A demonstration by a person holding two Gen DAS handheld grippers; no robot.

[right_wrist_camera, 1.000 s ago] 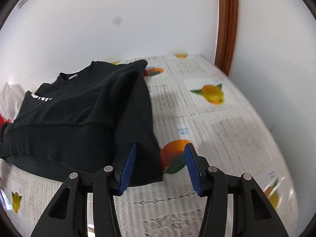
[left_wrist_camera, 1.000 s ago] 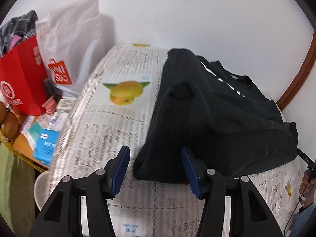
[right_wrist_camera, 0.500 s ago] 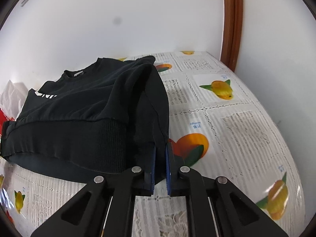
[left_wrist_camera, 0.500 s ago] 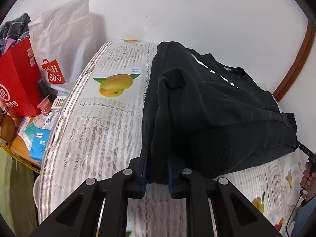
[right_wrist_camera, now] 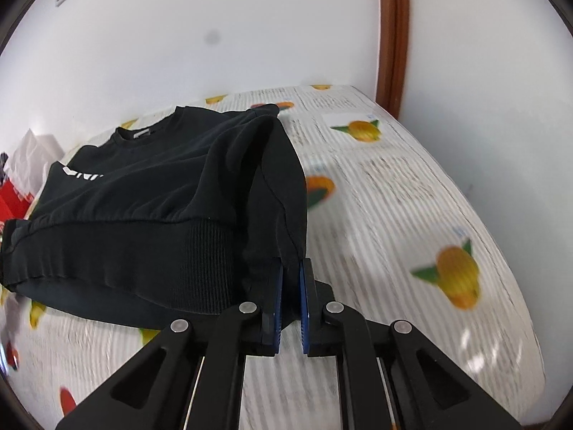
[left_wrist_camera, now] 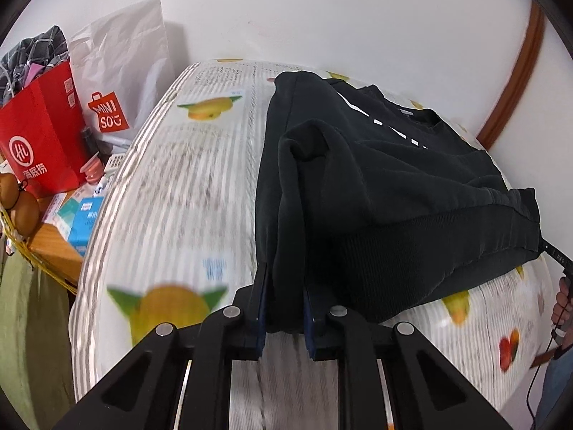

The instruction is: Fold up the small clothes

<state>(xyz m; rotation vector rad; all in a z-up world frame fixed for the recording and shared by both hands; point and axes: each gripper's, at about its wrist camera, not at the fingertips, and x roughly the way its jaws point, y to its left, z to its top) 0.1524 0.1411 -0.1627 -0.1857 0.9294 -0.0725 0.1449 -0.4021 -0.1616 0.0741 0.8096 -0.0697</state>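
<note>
A black sweatshirt (left_wrist_camera: 394, 186) with white chest lettering lies on a table covered by a fruit-print cloth (left_wrist_camera: 186, 186), its sleeves folded in over the body. My left gripper (left_wrist_camera: 284, 308) is shut on the sweatshirt's near left bottom corner, thick folded fabric pinched between the blue pads. In the right wrist view the same sweatshirt (right_wrist_camera: 150, 193) stretches away to the left, and my right gripper (right_wrist_camera: 290, 301) is shut on its near right bottom corner. The ribbed hem (right_wrist_camera: 143, 261) hangs between the two grips, raised a little off the cloth.
Left of the table stand a red paper bag (left_wrist_camera: 39, 136) and a white shopping bag (left_wrist_camera: 125, 71), with small boxes (left_wrist_camera: 80, 222) below them. White walls close the far side; a brown door frame (right_wrist_camera: 392, 32) stands at the right corner. A person's hand (left_wrist_camera: 562, 301) shows at the right edge.
Both grippers went from open around the bottom corners to shut on them. Since then both have pulled back toward the near table edge, dragging the sweatshirt along.
</note>
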